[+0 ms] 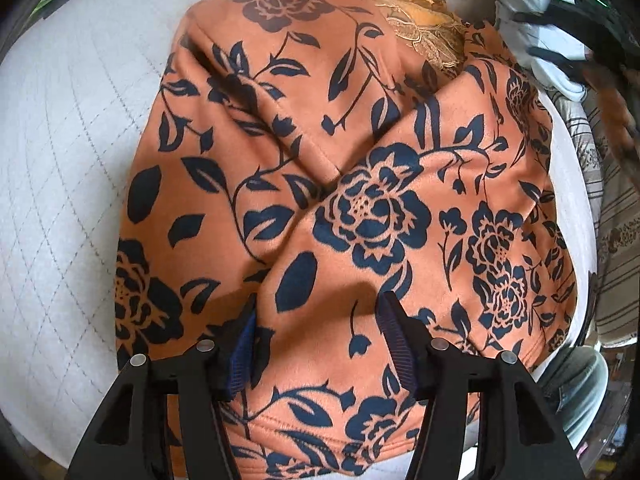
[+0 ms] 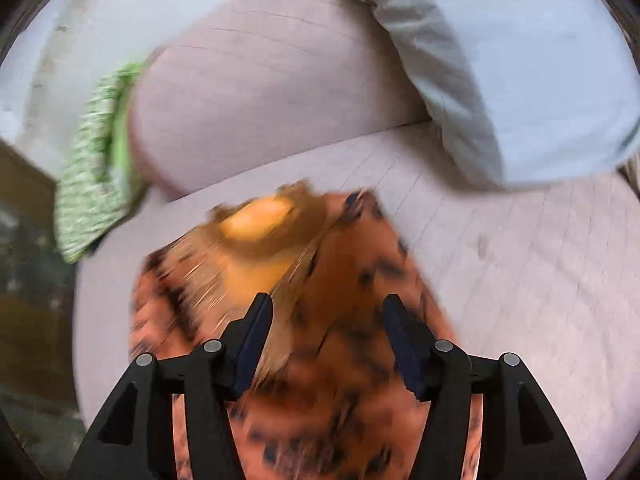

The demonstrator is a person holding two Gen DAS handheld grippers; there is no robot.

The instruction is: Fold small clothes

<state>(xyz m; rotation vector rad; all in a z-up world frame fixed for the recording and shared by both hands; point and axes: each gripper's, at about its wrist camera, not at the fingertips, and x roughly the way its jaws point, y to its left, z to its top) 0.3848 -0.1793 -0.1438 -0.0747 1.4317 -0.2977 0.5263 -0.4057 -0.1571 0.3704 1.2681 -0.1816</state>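
Quilted pale fabric covers the mattress (image 1: pixel 60 184), which takes up the left half of the left wrist view and the lower right of the right wrist view, its stitched lines crossing in diamonds. On it lies the orange garment (image 1: pixel 320 184), printed with dark blue roses and leaves; it fills the middle of the left wrist view from top to bottom, with one flap folded diagonally over another so that a crease runs from the centre toward the lower left. At the top of the frame a tan lace collar (image 1: pixel 416 28) shows at the neck of the garment, with a yellow lining behind it. In the right wrist view the same garment sits in the lower centre, badly smeared by motion blur, so its pattern reads only as dark streaks.

A pinkish pillow (image 2: pixel 256 92) stands in the upper middle of the right wrist view, and a pale blue pillow (image 2: pixel 532 60) leans in from the upper right. A green-and-white cloth (image 2: pixel 96 184) hangs at the left edge beside the pinkish pillow. Striped fabric (image 1: pixel 608 208) bunches along the right edge of the left wrist view.

The left gripper (image 1: pixel 318 312) sits at the bottom centre of its frame, its fingers spread wide apart over the garment's lower part, pinching nothing. The right gripper (image 2: pixel 328 312) is likewise spread above the blurred garment, with nothing between its fingers.
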